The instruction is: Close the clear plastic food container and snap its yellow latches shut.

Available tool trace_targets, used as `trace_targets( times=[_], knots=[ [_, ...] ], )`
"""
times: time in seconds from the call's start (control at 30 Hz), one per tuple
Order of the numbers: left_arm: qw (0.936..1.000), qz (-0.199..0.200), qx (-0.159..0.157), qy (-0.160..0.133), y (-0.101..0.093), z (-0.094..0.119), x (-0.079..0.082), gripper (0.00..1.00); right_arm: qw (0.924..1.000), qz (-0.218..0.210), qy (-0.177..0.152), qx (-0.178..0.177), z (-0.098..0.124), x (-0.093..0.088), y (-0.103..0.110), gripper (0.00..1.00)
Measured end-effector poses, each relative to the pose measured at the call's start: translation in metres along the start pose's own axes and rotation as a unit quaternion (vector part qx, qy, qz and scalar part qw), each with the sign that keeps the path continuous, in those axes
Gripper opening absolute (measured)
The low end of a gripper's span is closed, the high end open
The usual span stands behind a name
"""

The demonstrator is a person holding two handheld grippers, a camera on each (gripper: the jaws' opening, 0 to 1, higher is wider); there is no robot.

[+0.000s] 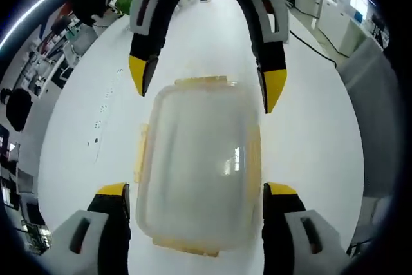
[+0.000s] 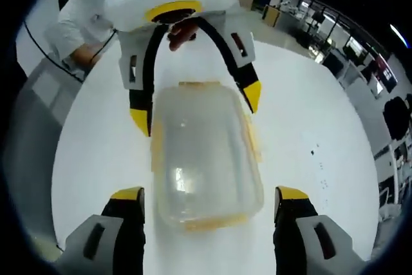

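Yellow-tipped jaws of the left gripper (image 1: 196, 191) rise at the bottom of the left gripper view, spread wide w/ the clear plastic food container (image 1: 198, 165) between them, one tip at each long side near the close end; contact can't be judged, so released, not grasping. Container sits flat on the white surface (image 1: 315, 133), lid on top, long axis running away from the camera. Yellow latches: one on the left long side (image 1: 140, 152), one along the far short end (image 1: 201, 82), one along the near short end (image 1: 187, 246); whether any is snapped down is hard to tell thru the fisheye blur.

At the far end the right gripper (image 1: 207, 85) comes in from the top, jaws apart, tips just beside the container's two far corners.

Right gripper view: same layout from the opp. side. Right gripper (image 2: 209, 198) jaws wide apart, container (image 2: 206, 152) between them on the surface (image 2: 309, 114). Left gripper (image 2: 193, 111) reaches in from the top, jaws also released, tips flanking the far end; a hand (image 2: 183, 30) is behind it.

Bkgd: desks and ceiling strip lights around the surface's edges.
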State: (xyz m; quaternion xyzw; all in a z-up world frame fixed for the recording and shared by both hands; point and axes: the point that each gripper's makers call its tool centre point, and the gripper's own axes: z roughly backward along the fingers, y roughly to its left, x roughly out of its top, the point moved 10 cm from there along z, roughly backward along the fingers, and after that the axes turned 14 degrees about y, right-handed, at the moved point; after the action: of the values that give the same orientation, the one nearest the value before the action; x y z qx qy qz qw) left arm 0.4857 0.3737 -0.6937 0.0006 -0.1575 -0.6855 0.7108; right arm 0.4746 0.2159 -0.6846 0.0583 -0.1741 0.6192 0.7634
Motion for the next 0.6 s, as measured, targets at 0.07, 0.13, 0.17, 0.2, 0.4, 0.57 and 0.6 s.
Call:
trace_targets(
  times=[0.07, 0.13, 0.17, 0.2, 0.4, 0.57, 0.6],
  knots=[
    [0.9998, 0.014, 0.006, -0.014, -0.002, 0.000, -0.004, 0.85, 0.9995, -0.023, -0.020, -0.009, 0.001, -0.005, 0.003, 0.84],
    [0.9989, 0.038, 0.003, -0.026, -0.005, 0.000, -0.009, 0.85, 0.9981, -0.043, -0.039, -0.023, 0.002, -0.009, 0.005, 0.84],
    [0.9981, 0.052, 0.000, -0.032, -0.007, -0.001, -0.011, 0.86, 0.9971, -0.051, -0.049, -0.026, 0.002, -0.011, 0.006, 0.84],
    [0.9972, 0.064, 0.001, -0.040, -0.007, -0.001, -0.013, 0.86, 0.9953, -0.068, -0.062, -0.030, 0.003, -0.013, 0.008, 0.85],
    [0.9894, 0.118, 0.037, -0.076, -0.018, -0.001, -0.026, 0.86, 0.9904, -0.107, -0.080, -0.035, -0.001, -0.024, 0.019, 0.87],
    [0.9773, 0.166, 0.068, -0.114, -0.027, 0.002, -0.033, 0.86, 0.9829, -0.144, -0.103, -0.049, -0.004, -0.025, 0.033, 0.87],
    [0.9722, 0.188, 0.069, -0.122, -0.029, 0.003, -0.036, 0.86, 0.9815, -0.149, -0.107, -0.054, -0.004, -0.025, 0.036, 0.87]
  ],
)
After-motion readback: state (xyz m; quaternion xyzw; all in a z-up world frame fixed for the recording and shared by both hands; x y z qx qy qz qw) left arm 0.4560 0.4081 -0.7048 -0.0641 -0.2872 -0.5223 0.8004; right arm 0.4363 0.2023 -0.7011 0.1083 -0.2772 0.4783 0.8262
